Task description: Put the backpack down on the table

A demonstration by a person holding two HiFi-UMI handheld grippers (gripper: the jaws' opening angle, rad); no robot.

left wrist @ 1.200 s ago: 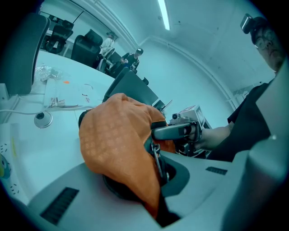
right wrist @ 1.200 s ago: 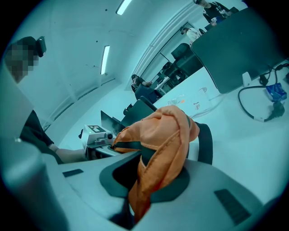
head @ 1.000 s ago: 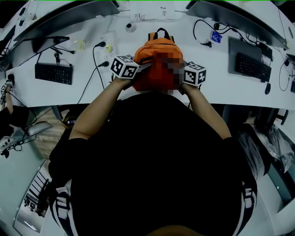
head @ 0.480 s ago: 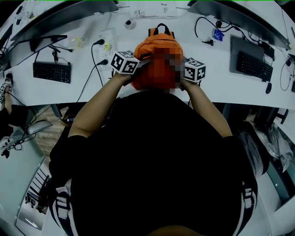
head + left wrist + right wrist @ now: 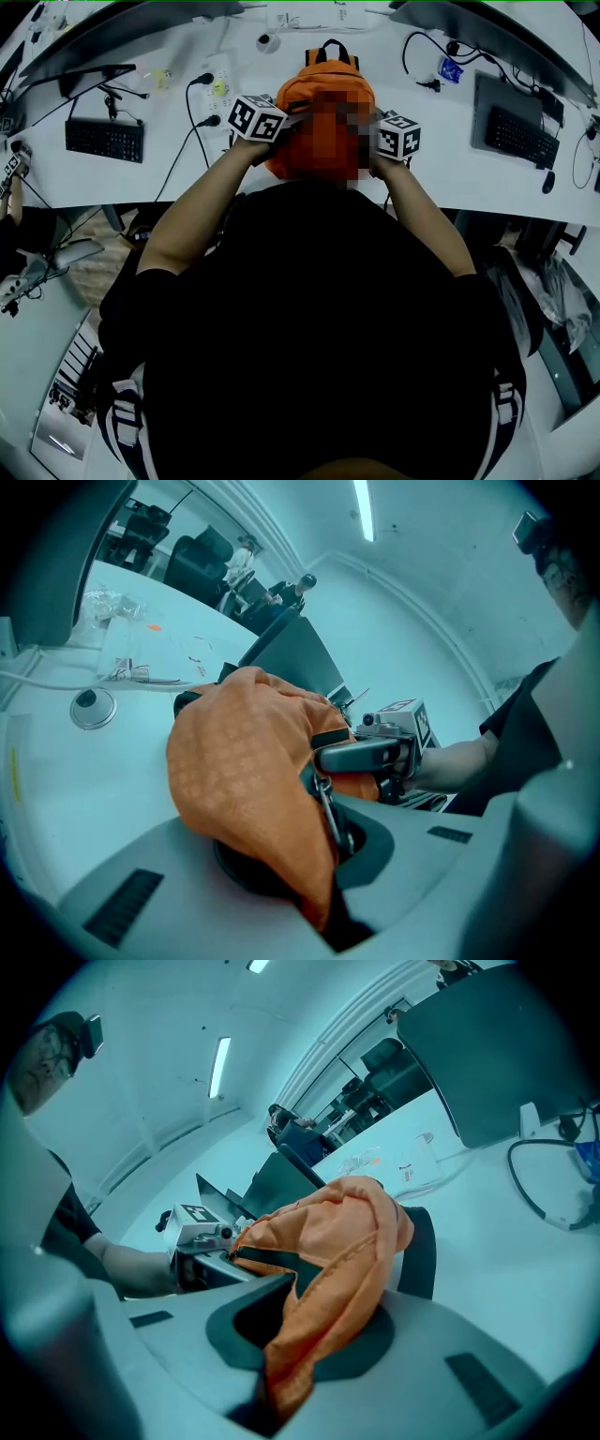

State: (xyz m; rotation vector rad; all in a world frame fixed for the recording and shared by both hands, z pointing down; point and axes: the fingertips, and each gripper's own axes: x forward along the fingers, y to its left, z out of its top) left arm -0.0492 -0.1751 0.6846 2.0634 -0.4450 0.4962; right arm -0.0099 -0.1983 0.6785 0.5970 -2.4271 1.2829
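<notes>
An orange backpack (image 5: 323, 86) with a black top handle is held over the white table (image 5: 187, 178), straight in front of the person. My left gripper (image 5: 292, 117) is shut on a fold of its orange fabric (image 5: 253, 780) on the left side. On the right side, my right gripper (image 5: 367, 127) is shut on its orange fabric (image 5: 337, 1241). Each gripper view shows the other gripper across the bag. A mosaic patch hides the bag's near part in the head view. I cannot tell whether its bottom touches the table.
A power strip (image 5: 217, 89) with black cables lies left of the bag, and a round metal object (image 5: 265, 41) lies behind it. Keyboards (image 5: 104, 141) (image 5: 514, 136) and dark monitors (image 5: 141, 33) stand at both sides. The table's near edge runs just under the person's forearms.
Both grippers, with the backpack between them, have sunk a little toward the table and away from the person. Their grip on it has not changed.
</notes>
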